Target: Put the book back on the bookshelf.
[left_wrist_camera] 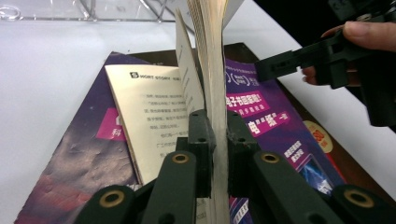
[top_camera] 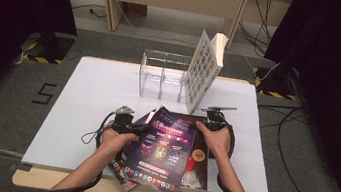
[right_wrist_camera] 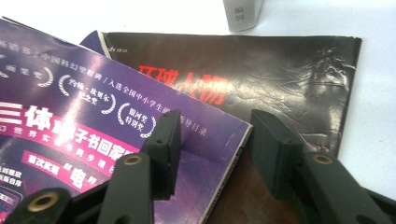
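Observation:
A purple magazine [top_camera: 166, 151] lies tilted near the table's front edge, over a black magazine [top_camera: 196, 173] and another purple one [left_wrist_camera: 84, 158]. My left gripper [top_camera: 142, 128] is shut on the purple magazine's left edge; in the left gripper view its jaws [left_wrist_camera: 215, 135] clamp a thick bundle of pages [left_wrist_camera: 212, 56], with a cream page [left_wrist_camera: 149, 116] loose beside them. My right gripper [top_camera: 203, 126] is at the magazine's upper right corner. In the right gripper view, that gripper [right_wrist_camera: 215, 140] is open. One jaw rests over the purple cover [right_wrist_camera: 84, 116], the other over the black magazine [right_wrist_camera: 280, 79].
A clear acrylic holder [top_camera: 161, 77] stands at the back of the white table board [top_camera: 86, 109]. A thick book [top_camera: 204, 70] leans upright against the holder's right end, and its spine [right_wrist_camera: 240, 11] is just behind the magazines. Cables run across the floor on the right.

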